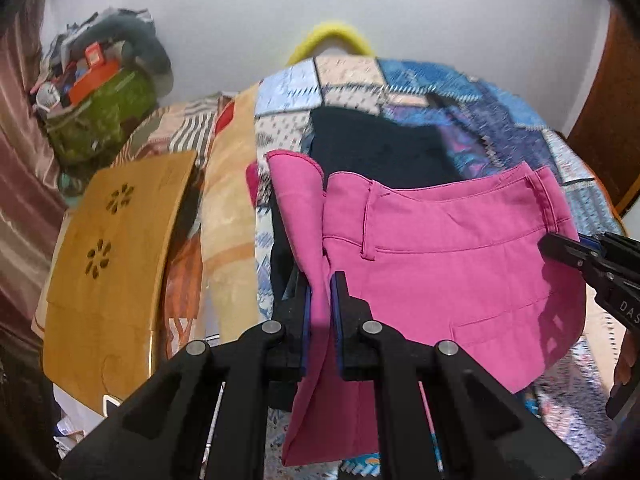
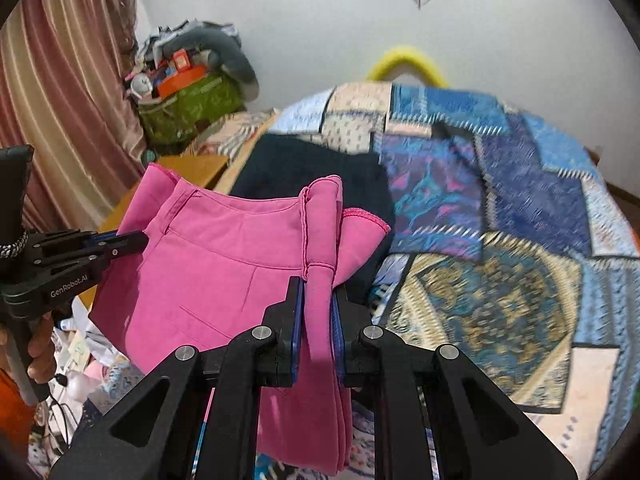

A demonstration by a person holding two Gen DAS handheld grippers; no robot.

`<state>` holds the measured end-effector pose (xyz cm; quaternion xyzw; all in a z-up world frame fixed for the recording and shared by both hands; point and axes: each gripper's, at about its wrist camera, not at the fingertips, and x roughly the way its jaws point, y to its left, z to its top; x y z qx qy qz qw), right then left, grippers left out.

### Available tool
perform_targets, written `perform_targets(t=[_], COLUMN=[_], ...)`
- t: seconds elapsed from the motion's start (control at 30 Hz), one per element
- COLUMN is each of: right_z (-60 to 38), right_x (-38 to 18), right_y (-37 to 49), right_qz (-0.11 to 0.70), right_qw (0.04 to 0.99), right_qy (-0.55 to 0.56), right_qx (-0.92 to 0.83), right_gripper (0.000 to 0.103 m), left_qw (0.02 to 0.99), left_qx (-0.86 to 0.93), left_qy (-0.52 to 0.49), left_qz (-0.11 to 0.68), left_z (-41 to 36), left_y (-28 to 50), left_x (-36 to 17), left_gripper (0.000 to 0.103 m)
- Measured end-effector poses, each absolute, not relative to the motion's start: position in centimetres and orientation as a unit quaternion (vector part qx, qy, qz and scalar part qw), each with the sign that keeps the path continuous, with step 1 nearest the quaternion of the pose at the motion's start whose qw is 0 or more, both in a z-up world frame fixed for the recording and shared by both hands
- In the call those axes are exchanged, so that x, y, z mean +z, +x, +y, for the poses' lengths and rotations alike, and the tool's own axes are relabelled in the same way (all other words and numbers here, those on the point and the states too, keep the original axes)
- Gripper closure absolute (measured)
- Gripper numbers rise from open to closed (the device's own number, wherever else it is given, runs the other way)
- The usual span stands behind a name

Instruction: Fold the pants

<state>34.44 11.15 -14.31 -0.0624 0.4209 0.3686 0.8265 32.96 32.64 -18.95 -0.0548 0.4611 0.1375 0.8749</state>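
Pink pants (image 1: 440,264) hang in the air above a bed, stretched between both grippers with the waistband up. My left gripper (image 1: 321,300) is shut on a bunched pink fold at the pants' left side. In the right wrist view my right gripper (image 2: 318,304) is shut on a thick fold of the same pink pants (image 2: 224,264) at their right side. The right gripper (image 1: 560,250) also shows at the right edge of the left wrist view, and the left gripper (image 2: 136,240) at the left of the right wrist view, held by a hand (image 2: 38,356).
A patchwork quilt (image 2: 500,208) in blues covers the bed. A dark navy garment (image 2: 304,168) lies on it behind the pants. A wooden board (image 1: 112,264) with flower cut-outs leans at the left. A green bag (image 1: 104,120) piled with clutter stands by the pink curtain (image 2: 64,100).
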Motion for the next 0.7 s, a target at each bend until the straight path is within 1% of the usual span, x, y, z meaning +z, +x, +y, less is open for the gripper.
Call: perform_targets(t=[0.13,0.23,0.27,0.37,0.4,0.47,0.5,0.53,0.57,0.63,0.67,0.7], right_z=[12.2,12.3,12.0,11.7,11.5,11.1,10.8,10.5,10.2,9.7,9.4,8.8], right_x=[-16.5,-17.5,-17.7,-17.7,-17.5,-17.1,-16.6,-16.3,-15.7,-14.4,-13.5,-12.1], right_y=[34.9,35.2,35.5,35.6,35.4,35.0,34.5,34.2,33.8,32.9,32.3,31.4], right_qz=[0.435,0.445,0.45,0.461,0.462,0.46,0.453,0.447,0.44,0.425,0.415,0.401], right_qw=[0.823,0.821,0.817,0.812,0.813,0.816,0.819,0.822,0.825,0.83,0.834,0.839], right_qy=[-0.074,-0.08,-0.077,-0.082,-0.087,-0.093,-0.094,-0.095,-0.095,-0.096,-0.095,-0.092], right_qx=[0.357,0.35,0.352,0.348,0.345,0.339,0.339,0.34,0.342,0.348,0.352,0.357], right_gripper=[0.091,0.088,0.085,0.077,0.07,0.061,0.059,0.059,0.058,0.058,0.058,0.058], left_qw=[0.866,0.854,0.85,0.848,0.849,0.851,0.852,0.852,0.857,0.865,0.871,0.878], left_qx=[0.171,0.174,0.176,0.178,0.174,0.164,0.161,0.159,0.157,0.157,0.156,0.153], left_qy=[-0.038,-0.063,-0.07,-0.076,-0.078,-0.085,-0.089,-0.091,-0.092,-0.084,-0.079,-0.075], left_qz=[0.468,0.487,0.492,0.493,0.492,0.492,0.491,0.489,0.482,0.469,0.459,0.447], left_z=[33.6,35.2,35.7,35.8,35.8,35.4,35.2,35.0,34.5,33.5,32.8,32.0], left_y=[33.8,34.1,34.1,33.3,32.9,32.0,31.6,31.5,30.8,29.9,29.2,28.5], left_x=[-21.3,-23.0,-23.4,-23.6,-23.4,-22.8,-22.3,-21.9,-21.0,-19.3,-18.2,-16.9], left_gripper=[0.096,0.096,0.096,0.096,0.095,0.091,0.083,0.075,0.072,0.058,0.056,0.05])
